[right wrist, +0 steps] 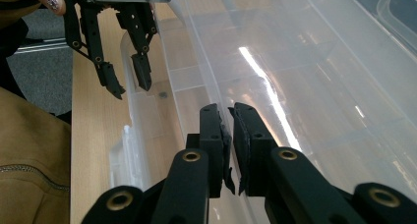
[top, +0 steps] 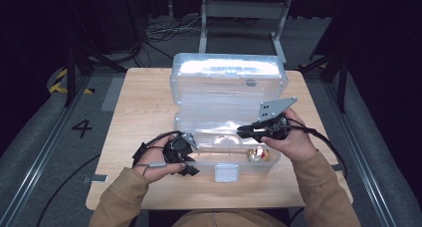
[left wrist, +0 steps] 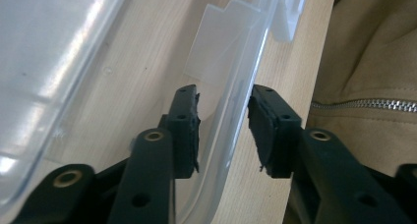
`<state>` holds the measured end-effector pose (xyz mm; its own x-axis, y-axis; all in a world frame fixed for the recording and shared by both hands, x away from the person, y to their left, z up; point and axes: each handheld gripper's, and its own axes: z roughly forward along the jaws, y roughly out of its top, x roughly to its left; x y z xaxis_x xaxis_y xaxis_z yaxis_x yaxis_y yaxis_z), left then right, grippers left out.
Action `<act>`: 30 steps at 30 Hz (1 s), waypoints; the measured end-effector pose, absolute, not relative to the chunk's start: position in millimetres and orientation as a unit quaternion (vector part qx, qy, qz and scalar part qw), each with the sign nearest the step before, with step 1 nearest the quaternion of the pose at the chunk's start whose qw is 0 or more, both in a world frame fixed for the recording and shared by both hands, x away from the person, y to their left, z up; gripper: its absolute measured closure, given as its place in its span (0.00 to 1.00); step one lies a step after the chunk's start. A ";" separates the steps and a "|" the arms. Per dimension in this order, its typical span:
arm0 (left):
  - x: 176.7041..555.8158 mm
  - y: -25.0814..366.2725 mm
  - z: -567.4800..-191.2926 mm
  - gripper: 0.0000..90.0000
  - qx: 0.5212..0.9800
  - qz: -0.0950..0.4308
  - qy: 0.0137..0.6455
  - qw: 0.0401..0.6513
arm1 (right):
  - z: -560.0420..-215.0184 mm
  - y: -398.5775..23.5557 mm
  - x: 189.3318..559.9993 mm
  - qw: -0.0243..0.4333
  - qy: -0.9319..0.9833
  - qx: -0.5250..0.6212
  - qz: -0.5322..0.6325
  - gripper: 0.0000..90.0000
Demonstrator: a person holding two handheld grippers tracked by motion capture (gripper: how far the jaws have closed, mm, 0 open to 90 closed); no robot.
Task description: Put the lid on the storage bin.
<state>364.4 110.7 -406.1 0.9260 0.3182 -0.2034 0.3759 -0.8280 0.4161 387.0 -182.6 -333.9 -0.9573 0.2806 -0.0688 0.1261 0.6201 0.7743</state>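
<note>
- Sitting open on the pale wooden table point(top: 134, 95) is a large clear plastic storage box point(top: 226, 132) with a hinged lid point(top: 226, 80); the lid is stood up at the far side, and the box is placed near the person's edge of the table.
- The box is judged to be light, fairly stiff at the rim but thin and springy in the walls, and smooth enough to slip between rubber pads; the rim or front wall is judged the best place for a hold.
- The left gripper point(left wrist: 223, 130) is seen released: its jaws straddle the clear front wall, and neither pad is pressed on it.
- The right gripper point(right wrist: 230, 145) is seen clenched, its two pads nearly met on a thin clear edge inside the box; exactly which edge is gripped cannot be told for certain.
- In the high view, both tan-sleeved forearms, the white front latch point(top: 226, 173) and a small shiny gold-and-red object point(top: 258, 155) in the box's front right corner are shown.
- In the left gripper view, the gaps between pads and wall are made plain.
- In the right gripper view, the box's inner ridges are shown close up, with the left gripper point(right wrist: 129, 81) hanging open over the near wall.
</note>
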 end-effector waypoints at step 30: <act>355.6 159.1 -346.2 0.70 0.905 -0.020 0.213 0.367 | -335.3 -183.2 384.5 0.094 0.895 0.114 0.422 0.92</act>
<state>355.6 159.1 -346.2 0.9087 0.3706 -0.1919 0.3996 -0.6399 0.6564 384.5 -183.2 -335.3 -0.9564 0.2833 -0.0711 0.1255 0.6183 0.7759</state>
